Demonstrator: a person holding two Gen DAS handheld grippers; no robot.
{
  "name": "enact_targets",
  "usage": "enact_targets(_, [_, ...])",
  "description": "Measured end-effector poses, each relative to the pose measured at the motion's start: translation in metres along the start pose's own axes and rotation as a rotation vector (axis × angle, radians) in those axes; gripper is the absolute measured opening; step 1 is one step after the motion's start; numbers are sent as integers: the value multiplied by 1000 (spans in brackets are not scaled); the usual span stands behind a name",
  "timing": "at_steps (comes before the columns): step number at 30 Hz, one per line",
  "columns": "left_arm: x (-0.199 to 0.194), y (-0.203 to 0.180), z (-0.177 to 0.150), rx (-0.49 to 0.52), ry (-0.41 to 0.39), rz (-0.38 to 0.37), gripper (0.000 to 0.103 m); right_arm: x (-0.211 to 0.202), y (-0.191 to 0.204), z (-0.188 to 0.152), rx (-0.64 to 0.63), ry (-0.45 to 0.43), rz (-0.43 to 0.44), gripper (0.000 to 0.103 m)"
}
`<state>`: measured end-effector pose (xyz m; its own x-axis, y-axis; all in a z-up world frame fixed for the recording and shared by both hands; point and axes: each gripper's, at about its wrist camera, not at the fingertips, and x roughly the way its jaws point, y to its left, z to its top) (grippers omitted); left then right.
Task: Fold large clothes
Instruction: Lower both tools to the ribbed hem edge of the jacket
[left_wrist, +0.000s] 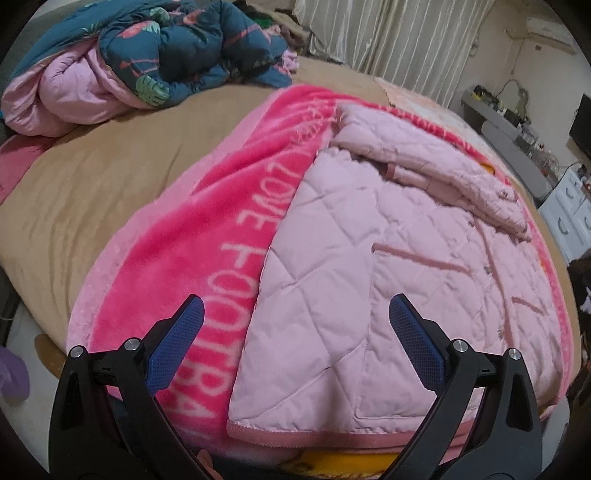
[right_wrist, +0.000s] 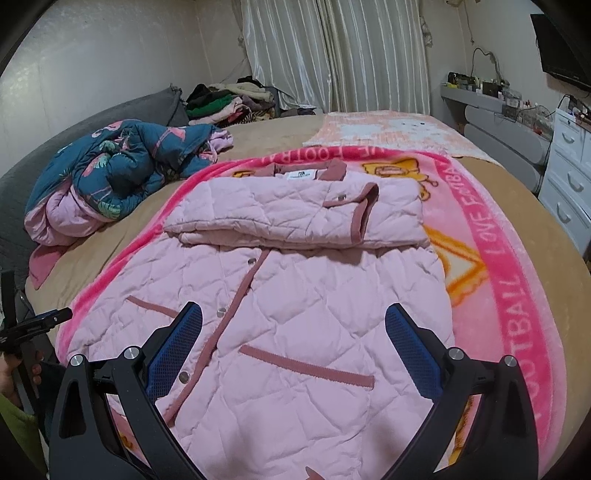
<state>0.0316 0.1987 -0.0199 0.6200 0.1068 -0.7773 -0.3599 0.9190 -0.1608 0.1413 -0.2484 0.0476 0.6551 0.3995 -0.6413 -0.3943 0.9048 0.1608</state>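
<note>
pink quilted jacket spread on the bed, both tongs wide apart and empty

left wrist view: the left tongs (left_wrist: 295, 321) stand wide open above the bed (left_wrist: 96, 192), holding nothing. below them the pink quilted jacket (left_wrist: 351, 280) lies flat on a bright pink blanket (left_wrist: 207, 236) with white lettering, its hem nearest the camera and a sleeve folded across its far end. a crumpled teal flowered quilt (left_wrist: 177, 48) sits at the far left of the bed.

right wrist view: the right tongs (right_wrist: 293, 321) are also wide open and empty, hovering over the jacket's (right_wrist: 295, 288) snap-button front. the sleeves are folded across the chest below the collar. at the left edge the left tongs (right_wrist: 35, 323) show beside a hand (right_wrist: 13, 373). a clothes pile (right_wrist: 229, 101) lies beyond the bed, and white drawers (right_wrist: 569, 177) stand at right.
</note>
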Motion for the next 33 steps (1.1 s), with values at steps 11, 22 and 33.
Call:
enact_targets(11, [38,1,-8,26,149,-40,94,8,-13,-17,11,51,-22,99])
enact_targets(22, [74,1,-16,-9,310,-84,94,-4,-43,-35,57,76,-80,99])
enact_targets(33, [80,6,-17,-48,329,-146,94,-26,-89,-72,141,174,-143,99])
